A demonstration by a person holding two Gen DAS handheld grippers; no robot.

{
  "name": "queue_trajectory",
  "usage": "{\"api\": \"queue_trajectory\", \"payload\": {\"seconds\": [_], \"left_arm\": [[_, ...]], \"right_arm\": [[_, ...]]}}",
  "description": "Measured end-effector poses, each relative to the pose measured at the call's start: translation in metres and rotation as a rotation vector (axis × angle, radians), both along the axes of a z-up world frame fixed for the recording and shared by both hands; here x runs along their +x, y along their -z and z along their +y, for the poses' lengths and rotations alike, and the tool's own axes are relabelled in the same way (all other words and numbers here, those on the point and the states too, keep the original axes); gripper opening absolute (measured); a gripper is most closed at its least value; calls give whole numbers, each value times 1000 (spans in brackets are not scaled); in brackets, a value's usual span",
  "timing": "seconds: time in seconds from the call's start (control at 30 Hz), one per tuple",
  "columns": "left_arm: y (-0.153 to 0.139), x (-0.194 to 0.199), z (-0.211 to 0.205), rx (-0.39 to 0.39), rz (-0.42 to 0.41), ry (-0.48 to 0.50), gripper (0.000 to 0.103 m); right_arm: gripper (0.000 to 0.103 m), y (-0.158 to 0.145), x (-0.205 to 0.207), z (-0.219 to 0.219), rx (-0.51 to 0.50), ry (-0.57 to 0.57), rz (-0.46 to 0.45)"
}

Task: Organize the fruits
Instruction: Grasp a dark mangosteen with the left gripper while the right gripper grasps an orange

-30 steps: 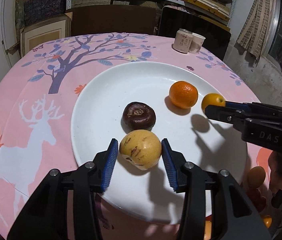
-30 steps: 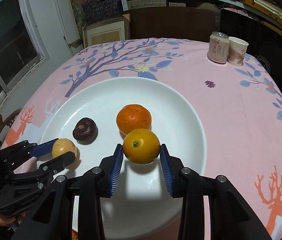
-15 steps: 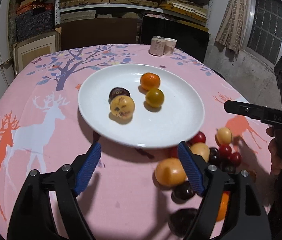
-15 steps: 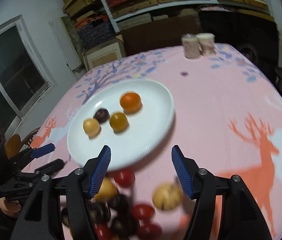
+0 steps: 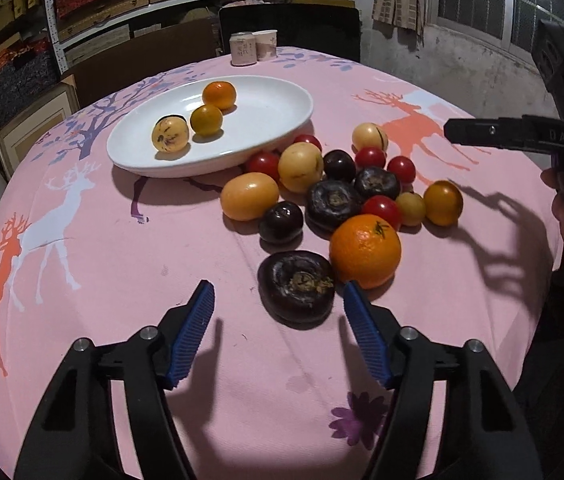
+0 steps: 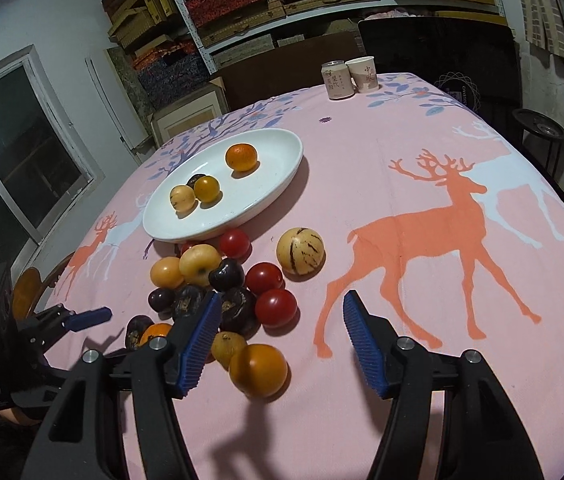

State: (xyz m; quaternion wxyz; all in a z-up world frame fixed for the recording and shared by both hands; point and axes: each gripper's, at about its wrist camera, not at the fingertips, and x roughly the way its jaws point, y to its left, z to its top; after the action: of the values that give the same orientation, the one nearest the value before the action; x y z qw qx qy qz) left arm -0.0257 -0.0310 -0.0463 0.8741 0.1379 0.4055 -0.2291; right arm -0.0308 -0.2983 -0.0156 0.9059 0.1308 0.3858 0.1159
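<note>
Both grippers, left [image 5: 278,332] & right [image 6: 278,344], gape wide w/ nothing held, above fruit pile [image 5: 337,196] beside plate [image 5: 274,136].

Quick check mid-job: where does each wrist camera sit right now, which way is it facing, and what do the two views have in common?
Left wrist: rides the left gripper, jaws open, facing the fruit pile and white plate; the right gripper juts in from the right.
Right wrist: rides the right gripper, jaws open, facing the pile from its other side; the left gripper shows at left.
Shared: plate, pile, can, paper cup.
</note>
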Motion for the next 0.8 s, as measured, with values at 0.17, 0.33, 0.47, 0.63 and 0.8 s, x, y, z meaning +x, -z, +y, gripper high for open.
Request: {"api": "queue_trajectory", "payload": {"seconds": [0.17,0.33,0.47,0.63,0.8], "left_arm": [[11,12,-10,23,33,4,61],[17,23,-16,20,41,7,46],[14,22,-11,-17,22,7,45],[5,24,14,-133,-7,-74,45],[4,24,16,-128,-19,-95,45]], "right_arm": [[64,-1,-4,0,2,-2,-5],[64,2,-4,3,-5,-10,5],[64,7,-6,6,-32,-22,24],[64,15,-13,20,-91,-104,36],[62,24,-15,34,-147,-164,55]]}}
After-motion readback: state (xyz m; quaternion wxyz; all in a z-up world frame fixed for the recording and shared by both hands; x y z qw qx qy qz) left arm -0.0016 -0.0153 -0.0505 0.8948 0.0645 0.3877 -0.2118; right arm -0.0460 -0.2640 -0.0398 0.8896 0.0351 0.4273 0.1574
